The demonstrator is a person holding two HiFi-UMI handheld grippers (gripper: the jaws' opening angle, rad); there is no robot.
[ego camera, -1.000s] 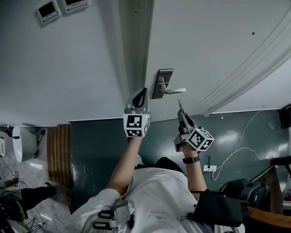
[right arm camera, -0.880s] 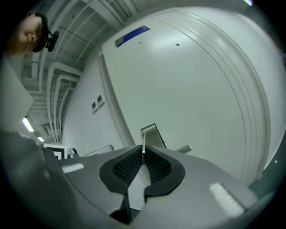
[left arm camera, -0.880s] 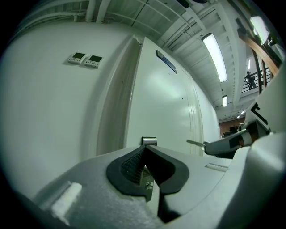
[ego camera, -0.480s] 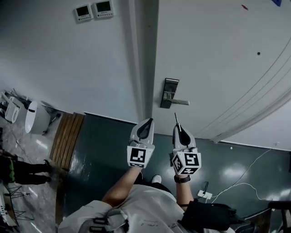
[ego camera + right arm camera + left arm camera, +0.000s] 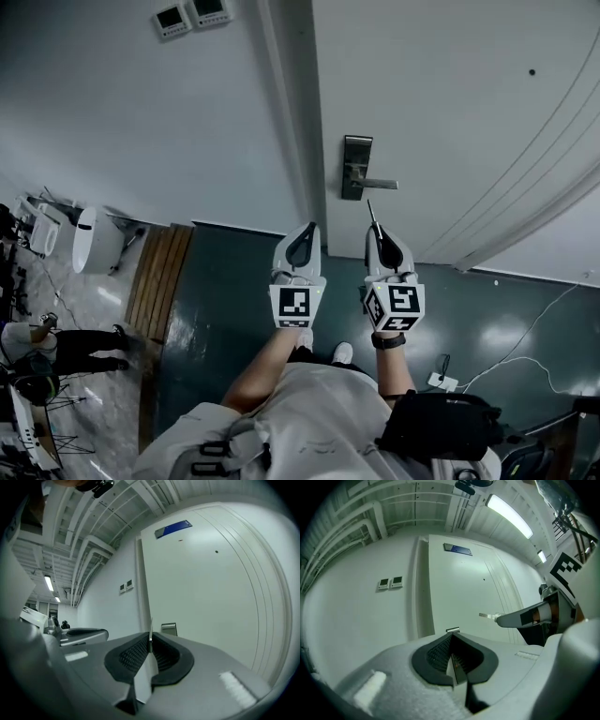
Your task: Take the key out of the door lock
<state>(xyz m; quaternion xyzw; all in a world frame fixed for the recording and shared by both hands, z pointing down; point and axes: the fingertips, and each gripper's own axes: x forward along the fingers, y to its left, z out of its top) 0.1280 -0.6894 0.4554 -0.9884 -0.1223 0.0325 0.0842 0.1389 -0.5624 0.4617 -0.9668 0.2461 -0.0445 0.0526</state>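
Key [image 5: 371, 211] sticks out of the right gripper's [image 5: 376, 230] clamped jaws, clear of the lock [image 5: 356, 167] (its blade points at the door [image 5: 450, 94]). Left gripper [image 5: 308, 230], just beside it, is closed on nothing.

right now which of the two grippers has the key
The right gripper: a thin key sticks out from its shut fingers, while the left gripper is shut and empty.
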